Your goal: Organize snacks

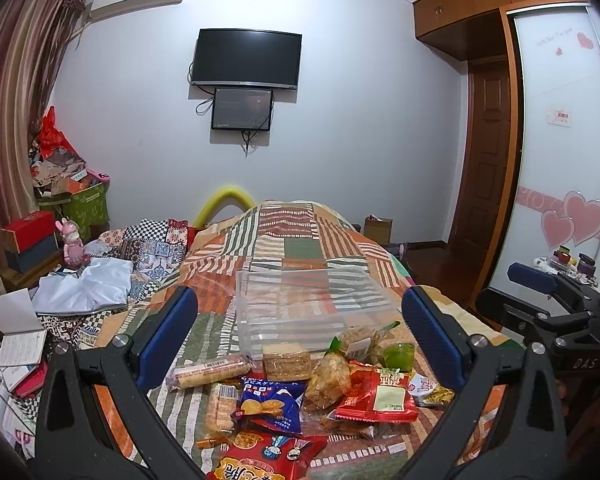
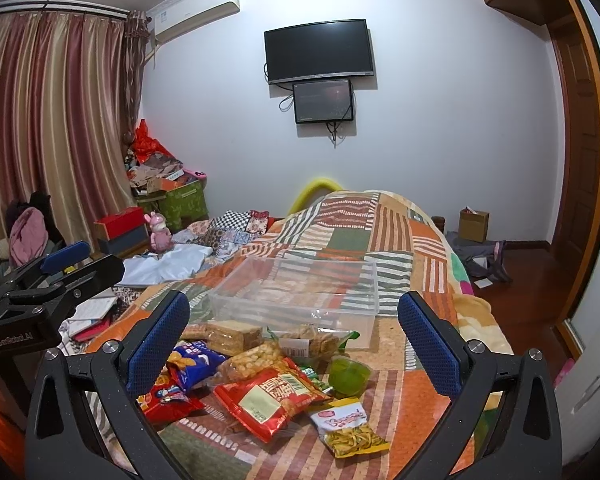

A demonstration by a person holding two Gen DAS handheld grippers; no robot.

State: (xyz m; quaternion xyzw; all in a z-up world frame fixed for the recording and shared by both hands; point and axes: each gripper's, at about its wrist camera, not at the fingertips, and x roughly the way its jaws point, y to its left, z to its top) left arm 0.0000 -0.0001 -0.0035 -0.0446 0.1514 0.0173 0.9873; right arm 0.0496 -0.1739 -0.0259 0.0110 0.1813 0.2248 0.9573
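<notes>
between the wide-spread blue pads of the left gripper (image 1: 300,332) lies a heap of snack packets (image 1: 300,384) on the patchwork quilt (image 1: 284,236); it holds nothing. the right gripper (image 2: 294,340) gapes empty too. beyond the heap: a clear plastic bin (image 2: 300,292). a blue crisp bag (image 1: 270,402) bears japanese script; the neighbouring tool reads "genrobot.ai".

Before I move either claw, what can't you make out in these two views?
- Red bag, left wrist view: bottom edge cuts it off.
- Snacks beneath the red packet, right wrist view: hidden under it.
- Clear bin: far inside corners washed out by bedspread pattern.
- Packet labels: too small to read.
</notes>
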